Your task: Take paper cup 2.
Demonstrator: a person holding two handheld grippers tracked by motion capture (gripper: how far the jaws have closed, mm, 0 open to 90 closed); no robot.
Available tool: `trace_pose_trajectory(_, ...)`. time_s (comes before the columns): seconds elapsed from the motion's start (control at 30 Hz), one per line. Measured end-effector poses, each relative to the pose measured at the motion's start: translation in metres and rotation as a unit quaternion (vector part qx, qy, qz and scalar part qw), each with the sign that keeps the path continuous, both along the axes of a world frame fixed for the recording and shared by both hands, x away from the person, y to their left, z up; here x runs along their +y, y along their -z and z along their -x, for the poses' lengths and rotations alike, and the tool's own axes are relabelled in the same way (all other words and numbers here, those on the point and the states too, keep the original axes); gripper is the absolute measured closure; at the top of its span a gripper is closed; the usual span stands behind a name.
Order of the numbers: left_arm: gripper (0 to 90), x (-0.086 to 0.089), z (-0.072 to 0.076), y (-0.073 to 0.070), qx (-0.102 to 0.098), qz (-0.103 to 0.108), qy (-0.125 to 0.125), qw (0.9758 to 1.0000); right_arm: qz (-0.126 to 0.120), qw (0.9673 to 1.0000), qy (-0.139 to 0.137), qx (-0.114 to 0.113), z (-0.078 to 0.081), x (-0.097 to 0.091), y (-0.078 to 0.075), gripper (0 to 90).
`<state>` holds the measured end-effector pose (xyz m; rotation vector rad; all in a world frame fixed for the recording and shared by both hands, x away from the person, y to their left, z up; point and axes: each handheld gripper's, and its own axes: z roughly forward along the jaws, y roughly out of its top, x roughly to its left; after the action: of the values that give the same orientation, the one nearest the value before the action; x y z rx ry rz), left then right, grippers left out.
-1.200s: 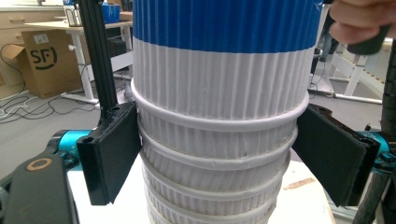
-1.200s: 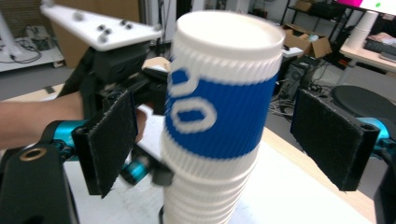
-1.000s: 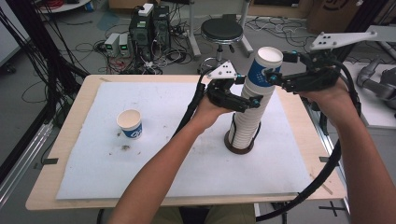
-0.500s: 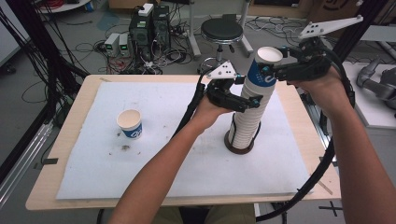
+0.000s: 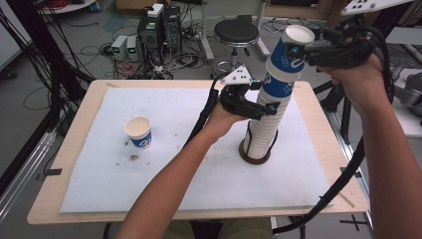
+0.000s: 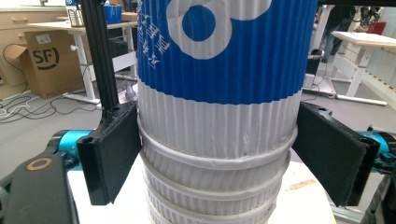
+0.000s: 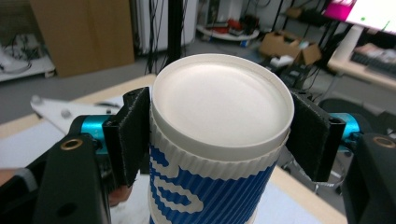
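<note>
On the left of the surface [image 5: 89,199] we see a lone cup [image 5: 138,132]. Right of centre, our left hand-held gripper [image 5: 268,107] clamps the stack of cups [image 5: 261,134] at mid-height. Our right hand-held gripper [image 5: 293,49], its jaws just closed, grips the top cup [image 5: 291,55] under its rim, partly lifted.

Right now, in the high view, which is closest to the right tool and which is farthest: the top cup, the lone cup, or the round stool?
From the right tool:
1. Top cup, gripped between its jaws at the stack's top.
2. Round stool, on the floor behind the table, to the left.
3. Lone cup, far left on the white mat.
</note>
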<state>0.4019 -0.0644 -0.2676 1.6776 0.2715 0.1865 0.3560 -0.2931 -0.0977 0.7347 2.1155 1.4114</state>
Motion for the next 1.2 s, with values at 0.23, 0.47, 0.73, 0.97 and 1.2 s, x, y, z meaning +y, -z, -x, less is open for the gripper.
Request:
trace_pose_trajectory(0.23, 16.6, 0.000, 0.000, 0.000, 0.001, 0.001, 0.000, 1.0000, -0.030, 0.9987, 0.015, -0.038, 0.016, -0.016, -0.018, 29.1)
trace_pose_trajectory(0.47, 16.5, 0.000, 0.000, 0.000, 0.000, 0.000, 0.001, 1.0000, -0.022, 0.9977, 0.017, -0.061, 0.041, -0.030, -0.023, 29.0)
trace_pose_trajectory(0.73, 16.5, 0.000, 0.000, -0.001, 0.001, -0.001, 0.000, 1.0000, -0.010, 0.9974, 0.011, -0.070, 0.073, -0.041, -0.012, 29.0)
trace_pose_trajectory(0.97, 16.3, 0.000, 0.001, -0.001, 0.003, -0.001, -0.003, 1.0000, -0.012, 0.9988, -0.002, -0.048, 0.092, -0.047, 0.024, 29.0)
trace_pose_trajectory(1.2, 15.5, 0.001, 0.001, -0.001, -0.004, -0.004, -0.011, 0.9999, -0.021, 0.9995, -0.013, -0.019, 0.099, -0.049, 0.062, 29.0)
